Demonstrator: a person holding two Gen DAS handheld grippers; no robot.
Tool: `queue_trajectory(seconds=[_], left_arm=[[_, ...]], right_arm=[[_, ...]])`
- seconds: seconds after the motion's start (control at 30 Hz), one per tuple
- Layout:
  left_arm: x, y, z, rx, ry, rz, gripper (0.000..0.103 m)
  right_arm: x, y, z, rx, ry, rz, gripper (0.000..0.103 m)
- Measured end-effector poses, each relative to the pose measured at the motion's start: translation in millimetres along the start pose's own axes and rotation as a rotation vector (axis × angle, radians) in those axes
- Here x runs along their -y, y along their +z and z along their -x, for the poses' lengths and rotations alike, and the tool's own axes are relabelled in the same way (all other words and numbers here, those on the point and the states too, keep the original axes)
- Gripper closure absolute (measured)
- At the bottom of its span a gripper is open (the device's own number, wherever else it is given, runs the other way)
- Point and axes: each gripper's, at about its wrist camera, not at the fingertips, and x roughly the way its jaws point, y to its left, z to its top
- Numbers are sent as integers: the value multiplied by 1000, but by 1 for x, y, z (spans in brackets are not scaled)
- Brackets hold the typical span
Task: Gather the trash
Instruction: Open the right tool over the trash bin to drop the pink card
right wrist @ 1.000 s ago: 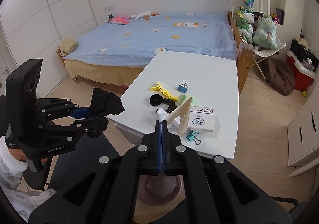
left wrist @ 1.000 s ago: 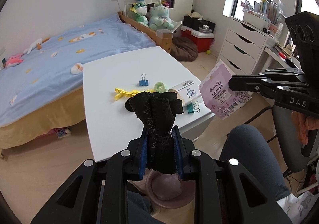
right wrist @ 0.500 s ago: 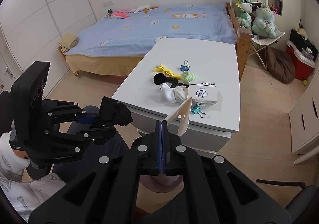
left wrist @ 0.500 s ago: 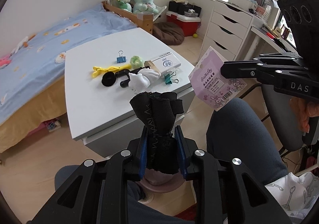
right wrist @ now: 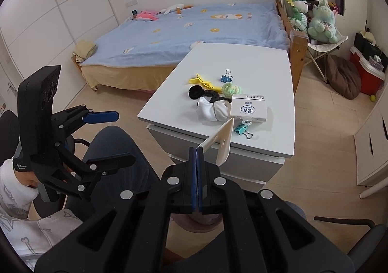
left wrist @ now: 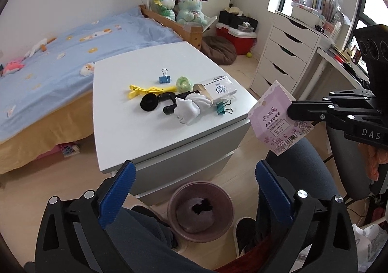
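Gaping left gripper (left wrist: 194, 180) over bin (left wrist: 201, 210) | right gripper (right wrist: 197, 151) pinching pink packet (left wrist: 278, 122) | cluttered white table (left wrist: 135, 127), bed (left wrist: 60, 54) behind

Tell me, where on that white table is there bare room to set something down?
The white table is bare along its near edge, below the white socks, and at the far end beyond the blue binder clip. The middle, from yellow clip to cotton box, is crowded.

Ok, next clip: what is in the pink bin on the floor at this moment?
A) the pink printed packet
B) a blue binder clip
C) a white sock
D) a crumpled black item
D: in the left wrist view a crumpled black item lies inside the pink bin, below the open left gripper, while the right gripper is clamped on the pink printed packet.
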Motion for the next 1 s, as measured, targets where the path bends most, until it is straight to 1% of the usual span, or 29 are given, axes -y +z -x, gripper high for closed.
queue_trajectory(seconds=[0.3, 0.57, 0.67, 0.73, 0.77, 0.8, 0.83, 0.9, 1.0], left_arm=[[-15, 1, 12, 32, 30, 36, 8], [-29, -4, 19, 42, 51, 69, 8], [-31, -5, 21, 48, 55, 74, 8], [-32, -5, 21, 50, 58, 75, 8], [-33, -5, 21, 51, 58, 76, 8], [-33, -5, 21, 51, 58, 76, 8], [-33, -5, 21, 51, 59, 75, 8], [-34, -5, 20, 49, 59, 76, 8], [-35, -5, 18, 44, 64, 77, 8]], right_arm=[[-13, -3, -6, -24, 28, 33, 102], [-29, -4, -16, -54, 82, 65, 102], [-32, -4, -19, -67, 96, 76, 98], [-33, -4, -23, -74, 79, 81, 61], [-32, -5, -24, -70, 78, 74, 26], [-31, -5, -23, -55, 83, 62, 16], [-29, -5, -22, -45, 76, 52, 15], [-26, -4, -23, -49, 33, 46, 9], [-21, -4, -21, -40, 9, 28, 4]])
